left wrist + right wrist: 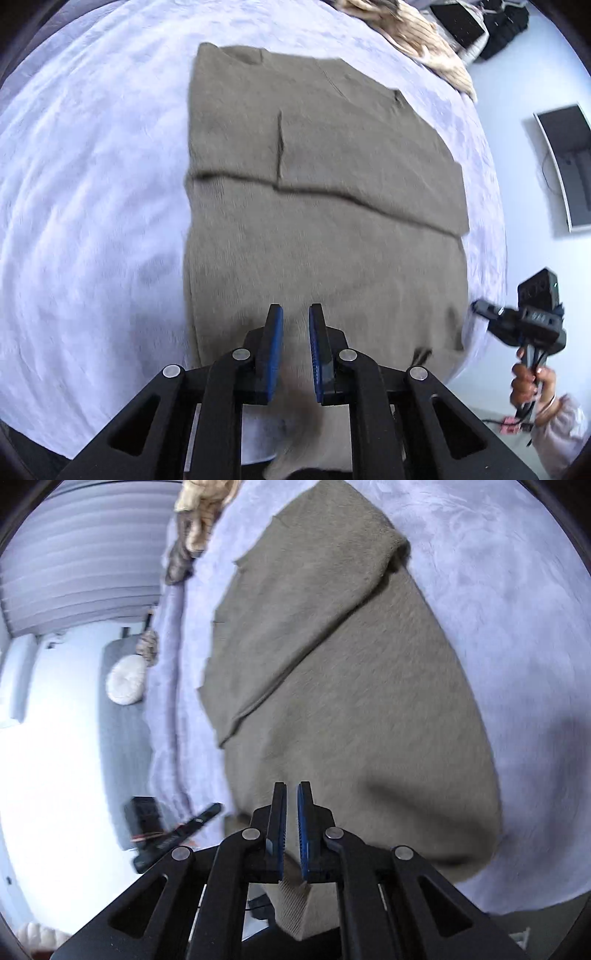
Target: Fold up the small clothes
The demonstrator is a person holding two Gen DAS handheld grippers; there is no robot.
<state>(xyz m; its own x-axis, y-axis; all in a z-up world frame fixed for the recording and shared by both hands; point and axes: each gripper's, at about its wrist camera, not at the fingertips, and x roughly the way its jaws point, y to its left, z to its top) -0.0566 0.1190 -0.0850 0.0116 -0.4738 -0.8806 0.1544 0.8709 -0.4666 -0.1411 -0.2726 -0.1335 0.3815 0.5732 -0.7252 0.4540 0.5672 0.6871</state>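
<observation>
1. Sweater (317, 229), olive-brown knit, lies spread on a bed (92, 184), its sleeves folded across the chest; its near hem is lifted off the bed at both corners.
2. Bed wears a pale lavender plush cover, faintly patterned. A tan ribbed garment (417, 40) is heaped at the far edge.
3. Left gripper (295, 350): black linkage, blue pads, clenched on the sweater hem, cloth bunched between the pads and hanging below.
4. Right gripper (291, 827): likewise clenched on the hem, ribbed edge showing under the pads. From the left wrist view it appears off the bed's right side, held by a hand (528, 380) in a light sleeve.
5. Room: pale floor, a dark flat screen (565, 166) lying on it, black gear (506, 26) beyond the bed corner. Right wrist view shows a ribbed grey wall, a grey mat and a round white cushion (125, 679).
6. Writing: none legible; motion blur may be hiding small marks on the gripper housing.
</observation>
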